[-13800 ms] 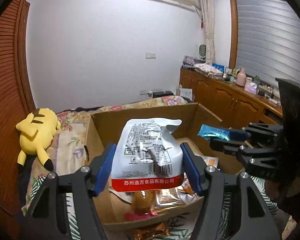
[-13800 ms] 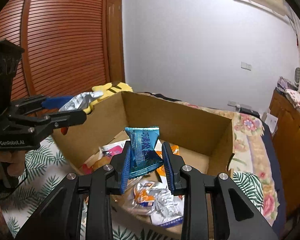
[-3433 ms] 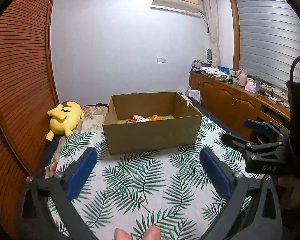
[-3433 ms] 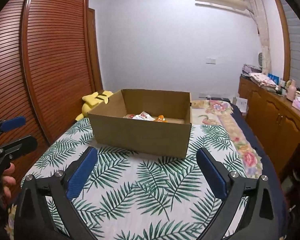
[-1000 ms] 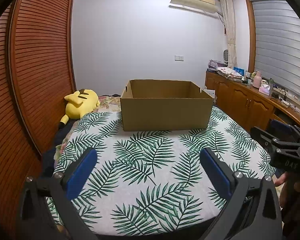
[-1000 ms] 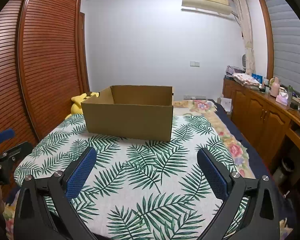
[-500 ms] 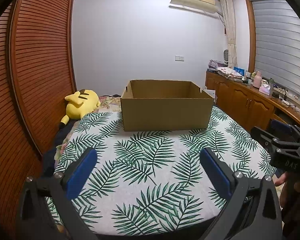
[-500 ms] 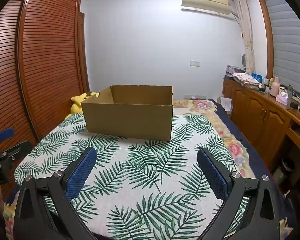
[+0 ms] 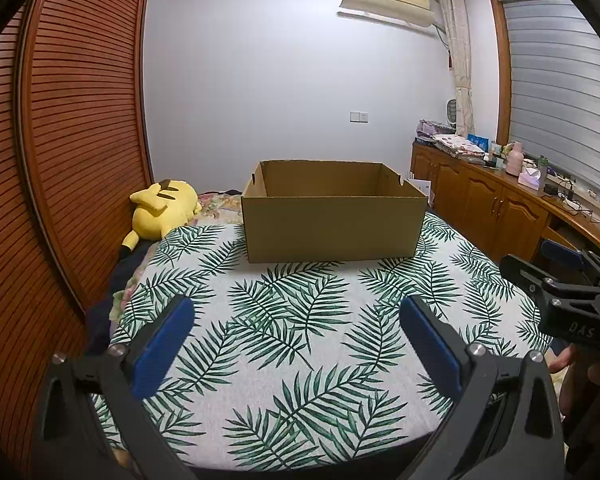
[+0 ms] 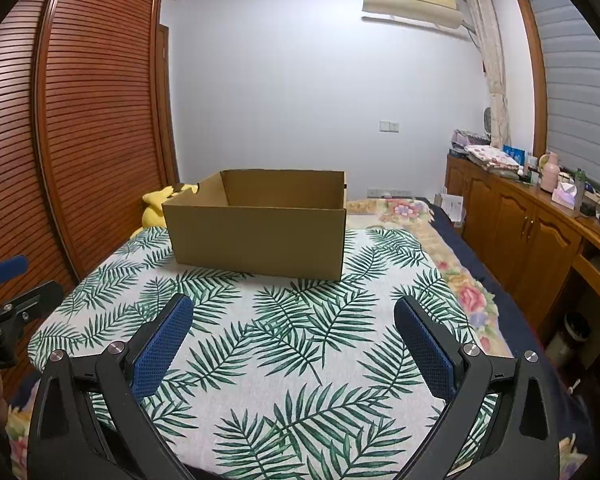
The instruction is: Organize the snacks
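Snacks: none visible on bed [image 9: 300, 340]; cardboard box [image 9: 334, 220] interior hidden behind near wall. Left tool [image 9: 295, 334] and right tool [image 10: 293, 330]: spread wide, empty. Sorting apparently complete.

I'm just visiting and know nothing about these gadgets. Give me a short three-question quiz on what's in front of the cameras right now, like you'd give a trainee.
1. True or false: the left claw is clamped on a snack packet.
2. Which lies beside the cardboard box, next to the wooden slatted doors?
A. a yellow plush toy
B. a red pillow
C. a laptop
3. Fill in: the box sits on a bedspread printed with green ____.

Key
1. False: both the left claw and the right claw are wide open and hold nothing.
2. A: the yellow plush toy.
3. Palm leaves.
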`<move>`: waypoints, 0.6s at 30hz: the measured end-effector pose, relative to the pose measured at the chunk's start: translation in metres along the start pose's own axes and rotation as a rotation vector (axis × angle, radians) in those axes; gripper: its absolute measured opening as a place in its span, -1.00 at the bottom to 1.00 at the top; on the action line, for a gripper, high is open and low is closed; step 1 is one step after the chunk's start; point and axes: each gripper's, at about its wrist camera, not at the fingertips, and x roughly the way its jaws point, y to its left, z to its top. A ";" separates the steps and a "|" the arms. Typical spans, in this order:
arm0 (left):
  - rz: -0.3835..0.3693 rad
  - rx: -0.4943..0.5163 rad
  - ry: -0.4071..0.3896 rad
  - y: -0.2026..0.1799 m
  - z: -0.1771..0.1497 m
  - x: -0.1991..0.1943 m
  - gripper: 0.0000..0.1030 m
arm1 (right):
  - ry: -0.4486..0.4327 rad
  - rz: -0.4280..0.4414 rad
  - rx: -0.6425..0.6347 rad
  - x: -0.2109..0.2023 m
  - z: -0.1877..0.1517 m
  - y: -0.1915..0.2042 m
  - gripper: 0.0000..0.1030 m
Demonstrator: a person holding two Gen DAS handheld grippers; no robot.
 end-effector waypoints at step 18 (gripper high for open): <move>0.004 0.000 -0.002 0.002 0.002 0.000 1.00 | -0.003 -0.003 -0.001 0.000 -0.001 0.000 0.99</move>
